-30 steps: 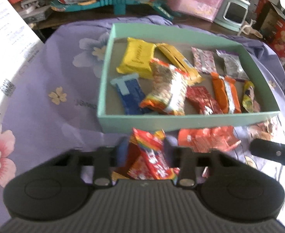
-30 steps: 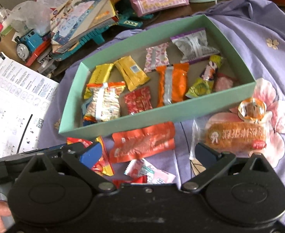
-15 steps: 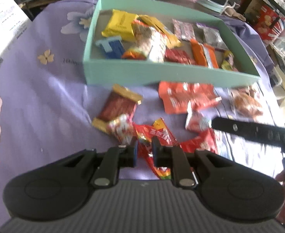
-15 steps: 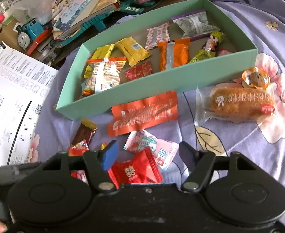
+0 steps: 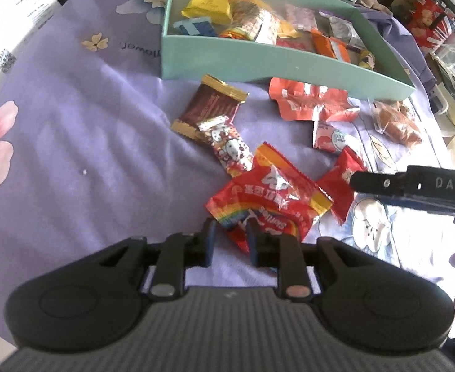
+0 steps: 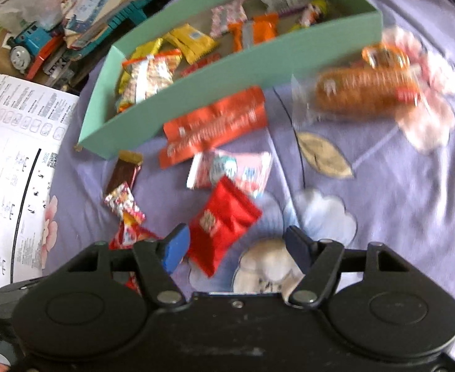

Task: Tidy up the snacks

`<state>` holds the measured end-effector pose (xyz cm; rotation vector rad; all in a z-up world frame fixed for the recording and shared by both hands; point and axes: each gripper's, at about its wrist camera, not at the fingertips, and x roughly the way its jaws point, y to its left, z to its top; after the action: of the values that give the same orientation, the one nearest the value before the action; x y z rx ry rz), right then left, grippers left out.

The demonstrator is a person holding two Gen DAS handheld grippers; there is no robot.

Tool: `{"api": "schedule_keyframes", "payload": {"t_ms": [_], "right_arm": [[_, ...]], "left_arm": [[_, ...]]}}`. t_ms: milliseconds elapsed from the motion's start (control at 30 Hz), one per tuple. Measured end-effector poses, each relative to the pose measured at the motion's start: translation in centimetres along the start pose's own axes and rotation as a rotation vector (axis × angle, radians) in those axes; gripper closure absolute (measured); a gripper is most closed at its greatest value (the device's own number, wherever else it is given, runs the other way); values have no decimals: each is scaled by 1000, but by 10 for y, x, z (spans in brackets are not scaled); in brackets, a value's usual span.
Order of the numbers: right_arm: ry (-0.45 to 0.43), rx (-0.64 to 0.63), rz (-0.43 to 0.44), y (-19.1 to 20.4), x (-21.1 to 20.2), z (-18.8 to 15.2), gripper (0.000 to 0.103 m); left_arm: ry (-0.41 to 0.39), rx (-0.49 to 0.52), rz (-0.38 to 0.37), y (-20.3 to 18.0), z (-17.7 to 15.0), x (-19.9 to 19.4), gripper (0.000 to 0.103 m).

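Both hands have dropped back from the mint-green cardboard box (image 5: 258, 59), left gripper (image 5: 229, 243) opening off the rainbow-striped red foil packet (image 5: 267, 198), right gripper (image 6: 236, 248) half-open, empty, straddling a glossy red sachet (image 6: 224, 223) to collect.

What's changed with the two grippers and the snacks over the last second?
Both grippers pulled back from the box and came lower over the loose snacks. The left gripper, closed on the rainbow packet a second ago, is now opening, the packet's corner between its jaws. The right gripper narrowed from wide open and now straddles the red packet. Box contents unchanged.
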<state>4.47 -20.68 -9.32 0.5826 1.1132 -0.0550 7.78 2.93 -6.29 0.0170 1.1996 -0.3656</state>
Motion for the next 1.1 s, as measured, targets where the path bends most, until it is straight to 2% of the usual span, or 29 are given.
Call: {"api": "schedule_keyframes", "payload": {"t_ms": [67,100,167,200,233,267,300,400,500,633,767,867,967,1100], "right_arm": [[12,31,14,1,1,-1,33],[11,36,11,3,1,1,33],[-4,35,-20,9,4,6,33],[-15,29,-38,13,7,9,33],[-22,18,-51,17,10,11,33],[-32,-5,-65,23,14,12,38],[-36,-35,-76,29,17,11,50],[-60,-136,-110,43,21,4,60],[-62,-164,-122,41,16,0,60],[-58,-140,-122,17,4,-4,60],[-55,-140,-114,-6,-9,-9,60],[-68,-146,-119,-15,-15,-14,55],[-71,-142,-107,-16,-15,-15,51],[-87,-197,-132,-7,-11,-18,48]], "left_arm": [[0,12,-10,0,-2,-1,79],[-2,17,-13,0,-3,-1,75],[-19,24,-2,0,-3,-3,60],[-32,22,6,1,-3,-5,47],[-50,19,12,3,-3,-7,40],[-68,19,16,4,-2,-10,38],[-79,20,16,6,-1,-12,36],[-92,28,18,7,2,-16,29],[-98,72,17,-2,4,-15,24],[-95,169,10,-25,5,-7,14],[-71,246,42,-48,6,8,12],[-58,275,65,-58,3,15,13],[-32,286,75,-63,-1,20,27],[-27,280,86,-67,-3,21,28]]}}
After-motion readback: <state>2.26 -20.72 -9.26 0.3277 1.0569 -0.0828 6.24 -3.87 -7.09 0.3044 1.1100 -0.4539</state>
